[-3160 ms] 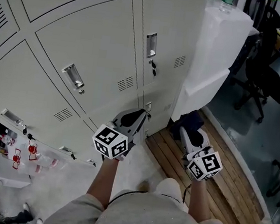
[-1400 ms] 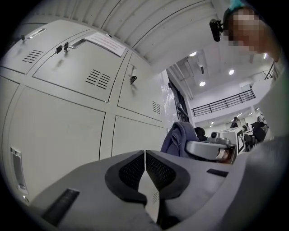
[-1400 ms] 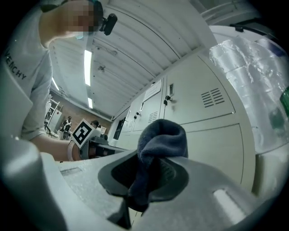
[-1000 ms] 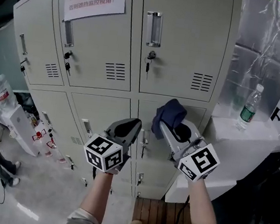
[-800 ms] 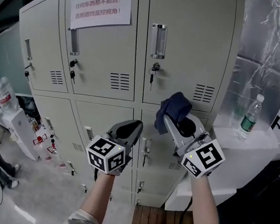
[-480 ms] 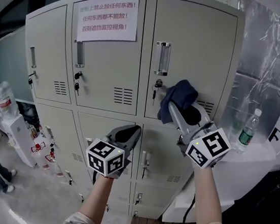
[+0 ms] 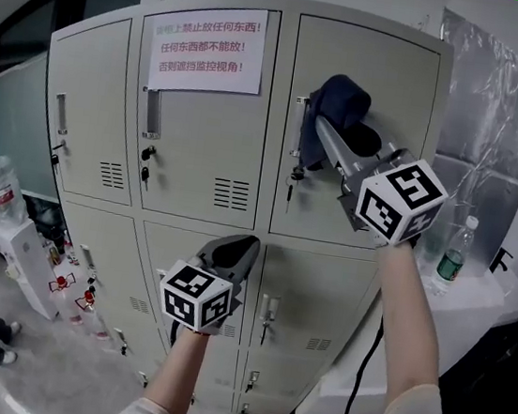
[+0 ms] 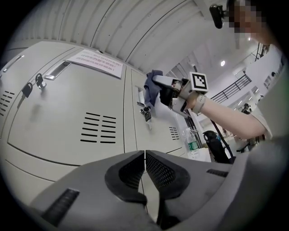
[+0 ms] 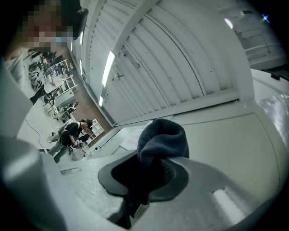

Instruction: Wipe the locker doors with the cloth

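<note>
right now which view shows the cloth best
The head view: the cloth shows clearly, bunched in the right gripper, by the handle of the upper right locker door. The right gripper view shows it close, pinched between the jaws, without the handle. The left gripper view shows it small and far.
</note>
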`<state>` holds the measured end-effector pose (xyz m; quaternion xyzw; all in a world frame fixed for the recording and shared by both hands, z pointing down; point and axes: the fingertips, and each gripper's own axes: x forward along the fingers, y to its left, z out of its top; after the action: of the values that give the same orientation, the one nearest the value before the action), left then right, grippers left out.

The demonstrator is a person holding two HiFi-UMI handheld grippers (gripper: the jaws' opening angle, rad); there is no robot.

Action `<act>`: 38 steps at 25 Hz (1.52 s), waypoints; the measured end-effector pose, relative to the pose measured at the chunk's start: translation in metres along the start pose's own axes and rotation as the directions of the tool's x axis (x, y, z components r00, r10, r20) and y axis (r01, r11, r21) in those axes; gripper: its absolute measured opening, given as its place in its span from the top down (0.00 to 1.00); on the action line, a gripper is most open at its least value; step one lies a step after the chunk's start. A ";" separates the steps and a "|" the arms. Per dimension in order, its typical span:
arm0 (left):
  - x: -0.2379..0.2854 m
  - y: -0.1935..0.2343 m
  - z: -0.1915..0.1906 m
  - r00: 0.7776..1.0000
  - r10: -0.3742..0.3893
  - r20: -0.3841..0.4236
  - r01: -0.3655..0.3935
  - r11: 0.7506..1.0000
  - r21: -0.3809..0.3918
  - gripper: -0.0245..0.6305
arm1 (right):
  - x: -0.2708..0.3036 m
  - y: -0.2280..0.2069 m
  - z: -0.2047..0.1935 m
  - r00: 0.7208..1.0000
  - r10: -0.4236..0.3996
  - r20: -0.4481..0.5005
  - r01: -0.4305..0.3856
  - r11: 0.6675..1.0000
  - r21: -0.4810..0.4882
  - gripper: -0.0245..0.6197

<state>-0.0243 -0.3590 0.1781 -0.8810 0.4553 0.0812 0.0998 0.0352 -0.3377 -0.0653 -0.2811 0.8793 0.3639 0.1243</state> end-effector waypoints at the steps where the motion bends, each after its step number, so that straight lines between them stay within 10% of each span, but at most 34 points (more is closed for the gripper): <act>1: -0.001 0.001 0.000 1.000 -0.001 0.002 0.001 1.000 0.003 0.95 | 0.009 -0.005 0.007 1.000 0.002 0.000 -0.002 1.000 -0.002 0.88; 14: -0.014 0.006 -0.013 1.000 -0.019 0.010 0.019 0.999 -0.033 0.95 | 0.106 -0.051 0.043 0.984 -0.071 -0.162 0.074 0.997 0.015 0.88; 19: -0.014 0.002 -0.015 1.000 -0.026 0.005 0.026 0.999 -0.029 0.95 | 0.117 -0.065 0.044 0.954 -0.147 -0.262 0.115 0.984 -0.134 0.88; 38: 0.003 -0.027 -0.017 0.997 -0.081 0.012 0.082 0.996 -0.027 0.95 | 0.026 -0.150 0.043 0.892 -0.290 -0.346 0.249 0.955 -0.159 0.88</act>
<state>-0.0002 -0.3502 0.1963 -0.8996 0.4173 0.0884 0.0934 0.1023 -0.4043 -0.1924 -0.4697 0.8177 0.3326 -0.0080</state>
